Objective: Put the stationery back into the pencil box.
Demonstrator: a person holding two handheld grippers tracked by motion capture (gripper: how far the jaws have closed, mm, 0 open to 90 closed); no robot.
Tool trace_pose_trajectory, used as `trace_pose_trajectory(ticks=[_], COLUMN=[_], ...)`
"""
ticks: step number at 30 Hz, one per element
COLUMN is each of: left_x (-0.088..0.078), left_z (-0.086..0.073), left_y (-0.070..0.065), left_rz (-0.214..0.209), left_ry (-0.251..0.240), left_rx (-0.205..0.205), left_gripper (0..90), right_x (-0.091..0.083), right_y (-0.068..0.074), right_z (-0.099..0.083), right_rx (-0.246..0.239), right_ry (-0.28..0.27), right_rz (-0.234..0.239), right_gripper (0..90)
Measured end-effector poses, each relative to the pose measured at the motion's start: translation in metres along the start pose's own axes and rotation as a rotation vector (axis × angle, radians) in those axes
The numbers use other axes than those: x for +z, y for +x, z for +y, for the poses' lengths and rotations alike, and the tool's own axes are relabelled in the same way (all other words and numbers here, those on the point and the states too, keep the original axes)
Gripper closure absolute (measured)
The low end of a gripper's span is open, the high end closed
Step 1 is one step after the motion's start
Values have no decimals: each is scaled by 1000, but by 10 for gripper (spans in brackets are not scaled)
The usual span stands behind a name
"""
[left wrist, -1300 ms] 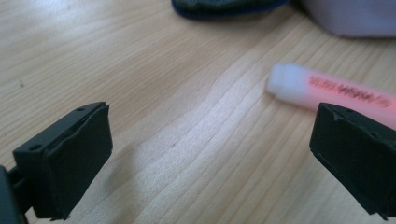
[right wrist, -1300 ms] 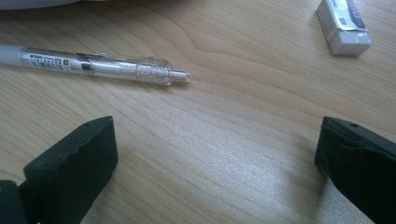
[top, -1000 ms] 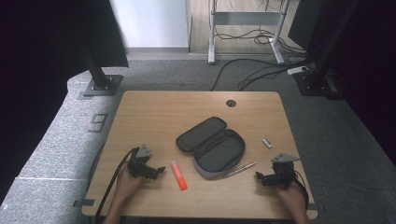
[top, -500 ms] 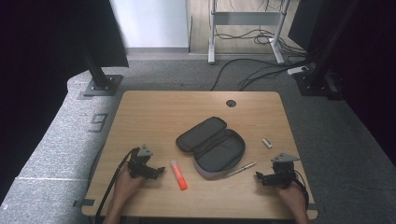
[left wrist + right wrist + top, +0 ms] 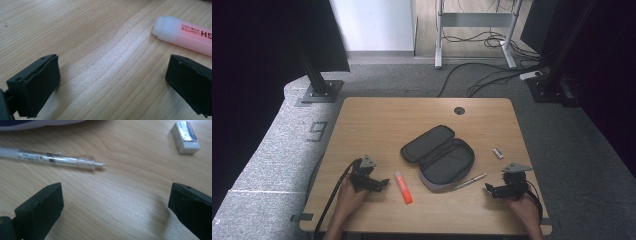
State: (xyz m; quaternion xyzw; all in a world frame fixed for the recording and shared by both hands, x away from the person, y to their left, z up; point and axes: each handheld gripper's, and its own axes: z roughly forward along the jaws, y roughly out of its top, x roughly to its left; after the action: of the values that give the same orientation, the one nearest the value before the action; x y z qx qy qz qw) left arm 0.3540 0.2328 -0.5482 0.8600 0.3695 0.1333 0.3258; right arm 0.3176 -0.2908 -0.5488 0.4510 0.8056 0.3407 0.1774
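Note:
An open grey pencil case (image 5: 439,157) lies in the middle of the wooden table (image 5: 422,112). Left of it rests an orange highlighter (image 5: 403,187) (image 5: 185,35), just beyond my left gripper (image 5: 382,183) (image 5: 112,82), which sits low over the table, open, nothing between its jaws. A clear pen (image 5: 469,181) (image 5: 53,158) lies off the case's right corner, with a small white eraser (image 5: 497,153) (image 5: 186,137) farther right. My right gripper (image 5: 490,189) (image 5: 115,212) is open near the front right edge, pointing toward the pen's tip.
A round cable hole (image 5: 459,110) sits at the table's far edge. Beyond the table are black stands (image 5: 319,82), a metal frame (image 5: 474,30) and loose cables (image 5: 482,75) on grey carpet.

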Motion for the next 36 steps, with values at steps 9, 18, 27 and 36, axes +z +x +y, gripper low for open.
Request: trace_pose_trajectory(ticks=[9,18,27,36], left_x=[0,0,0,0], left_z=[0,0,0,0], left_y=[0,0,0,0], left_rz=[0,0,0,0], left_ry=[0,0,0,0], left_rx=[-1,0,0,0], left_gripper=[0,0,0,0], right_x=[-5,-7,-4,-1], right_y=[-2,-11,-20,-28], right_z=[14,26,40,55], right_rx=[-7,-2,12,6], right_ry=[-19,-26,-36,-36], right_rz=[23,7,-5,-13], right_gripper=[33,107,106,130])
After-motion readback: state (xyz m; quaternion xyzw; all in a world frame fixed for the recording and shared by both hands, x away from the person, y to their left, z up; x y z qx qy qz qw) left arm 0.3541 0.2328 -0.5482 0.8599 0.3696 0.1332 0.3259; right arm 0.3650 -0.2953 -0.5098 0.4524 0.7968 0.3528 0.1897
